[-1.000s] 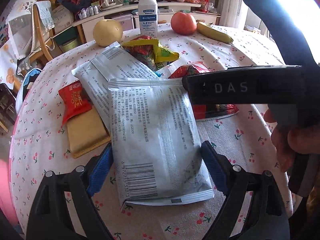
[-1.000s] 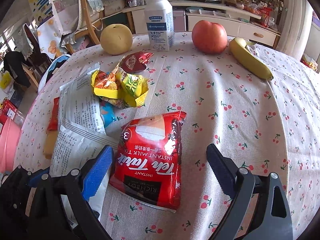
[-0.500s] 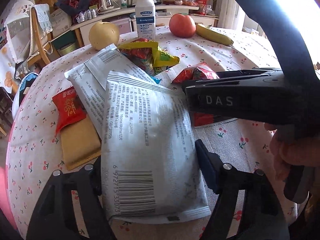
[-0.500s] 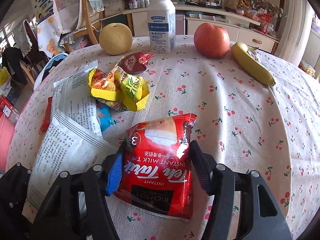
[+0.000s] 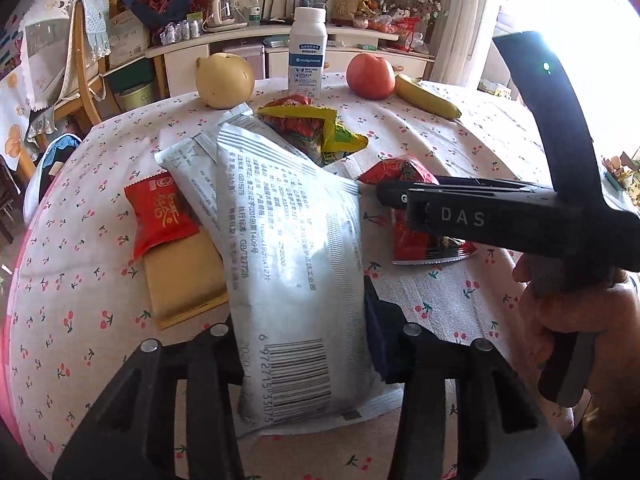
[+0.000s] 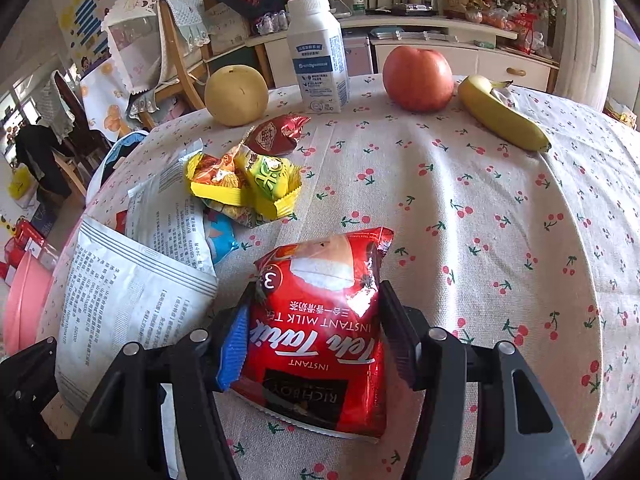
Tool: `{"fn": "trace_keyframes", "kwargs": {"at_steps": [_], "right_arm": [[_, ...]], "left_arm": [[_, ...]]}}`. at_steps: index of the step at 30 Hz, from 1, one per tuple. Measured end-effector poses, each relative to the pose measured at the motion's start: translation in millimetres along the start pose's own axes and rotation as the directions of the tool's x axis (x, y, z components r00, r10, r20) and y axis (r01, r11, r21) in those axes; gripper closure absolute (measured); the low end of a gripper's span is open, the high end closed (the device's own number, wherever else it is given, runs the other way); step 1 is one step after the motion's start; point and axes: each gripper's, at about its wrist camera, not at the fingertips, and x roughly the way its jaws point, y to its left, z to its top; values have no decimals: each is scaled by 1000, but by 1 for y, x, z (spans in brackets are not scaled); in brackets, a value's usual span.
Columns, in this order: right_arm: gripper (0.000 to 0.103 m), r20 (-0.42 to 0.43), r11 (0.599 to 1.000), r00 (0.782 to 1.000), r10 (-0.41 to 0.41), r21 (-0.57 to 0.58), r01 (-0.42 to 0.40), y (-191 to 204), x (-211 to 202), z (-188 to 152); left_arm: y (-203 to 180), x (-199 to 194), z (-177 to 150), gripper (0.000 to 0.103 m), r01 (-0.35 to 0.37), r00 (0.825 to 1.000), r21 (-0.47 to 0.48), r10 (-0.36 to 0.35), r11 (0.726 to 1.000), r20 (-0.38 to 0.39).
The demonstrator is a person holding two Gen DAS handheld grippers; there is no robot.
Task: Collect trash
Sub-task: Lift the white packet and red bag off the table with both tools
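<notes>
On the cherry-print tablecloth (image 6: pixel 480 220) lies a pile of wrappers. My left gripper (image 5: pixel 302 320) has a large white printed packet (image 5: pixel 288 240) between its fingers; the jaws are closing and the pads press its sides, so it bulges. My right gripper (image 6: pixel 316 312) is shut on a red instant milk tea packet (image 6: pixel 316 356), which buckles between the pads. Loose on the cloth are a second white packet (image 6: pixel 168 208), yellow snack wrappers (image 6: pixel 244 184), a dark red candy wrapper (image 6: pixel 280 134), a blue wrapper (image 6: pixel 220 236), a small red sachet (image 5: pixel 160 212) and a flat tan packet (image 5: pixel 184 276).
At the table's far side stand a pear (image 6: pixel 236 94), a white bottle (image 6: pixel 316 52), an apple (image 6: pixel 418 78) and a banana (image 6: pixel 504 120). A pink basin (image 6: pixel 24 300) sits below the left edge, a wooden chair (image 6: pixel 176 40) behind. A hand (image 5: pixel 572 312) holds the right tool.
Both pairs of jaws have closed in from wide open onto their packets. The white packet's far end has tipped up and it now bulges. The red packet has crumpled narrower.
</notes>
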Motion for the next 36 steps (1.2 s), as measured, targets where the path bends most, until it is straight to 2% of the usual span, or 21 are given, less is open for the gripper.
{"fn": "trace_keyframes", "kwargs": {"at_steps": [4,16,27,36], "right_arm": [[44,13,999,1000,23,37,-23,0,-4,-4],[44,70,1000,998,6,15,-7,21,-18,-12],[44,121,999,992,31,22,-34,49,-43,-8],[44,136,997,988,74,-44,-68,98,-58,-6]], "left_arm": [[17,-9,0,63,30,999,-62,-29,998,15],[59,-44,1,64,34,996,-155,-20,987,90],[101,-78,2,64,4,986,-250,38,968,164],[132,-100,0,64,-25,975,-325,94,945,199]]}}
